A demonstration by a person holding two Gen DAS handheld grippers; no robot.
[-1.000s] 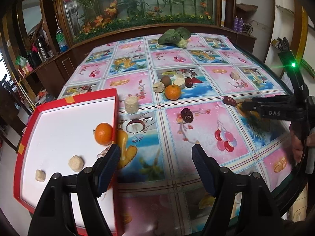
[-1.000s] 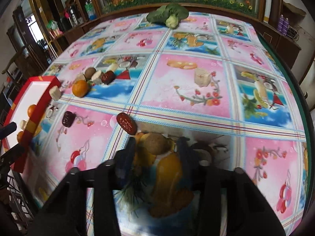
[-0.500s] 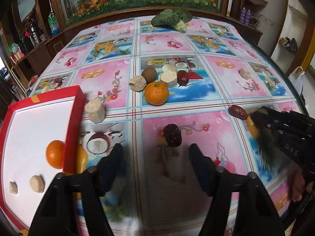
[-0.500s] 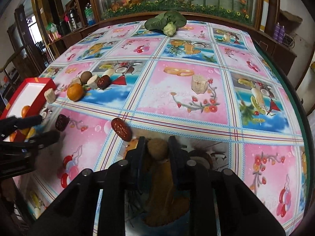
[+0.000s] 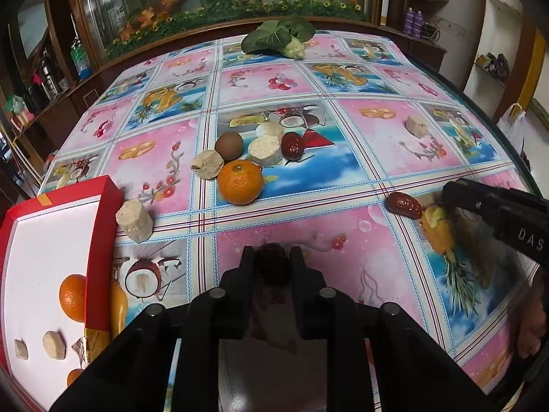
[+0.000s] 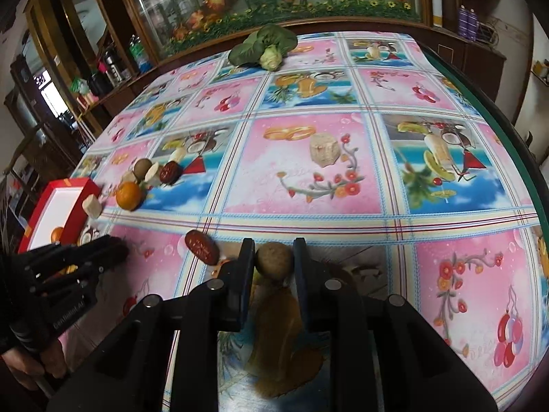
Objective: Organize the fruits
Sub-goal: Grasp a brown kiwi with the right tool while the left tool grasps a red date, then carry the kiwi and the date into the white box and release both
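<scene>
My left gripper (image 5: 272, 262) is shut on a dark red date (image 5: 273, 264) low over the tablecloth. My right gripper (image 6: 273, 259) is shut on a round brown fruit (image 6: 273, 260), and its black fingers (image 5: 480, 202) show at the right of the left wrist view. A second date (image 5: 404, 205) lies just left of the right gripper. Mid-table sit an orange (image 5: 240, 182), a brown fruit (image 5: 229, 145), a third date (image 5: 292, 146) and pale chunks (image 5: 265, 151). The red tray (image 5: 103, 226) at the left holds an orange (image 5: 72, 297) and small pale pieces (image 5: 54, 345).
One pale chunk (image 5: 134, 220) leans by the tray's right wall and another (image 6: 324, 149) lies alone on a pink square. A leafy green vegetable (image 5: 278, 36) rests at the far edge. Wooden cabinets ring the table, whose green rim (image 6: 507, 130) curves at the right.
My left gripper moved forward from beside the tray to the dark date and shut on it. My right gripper closed around the brown fruit.
</scene>
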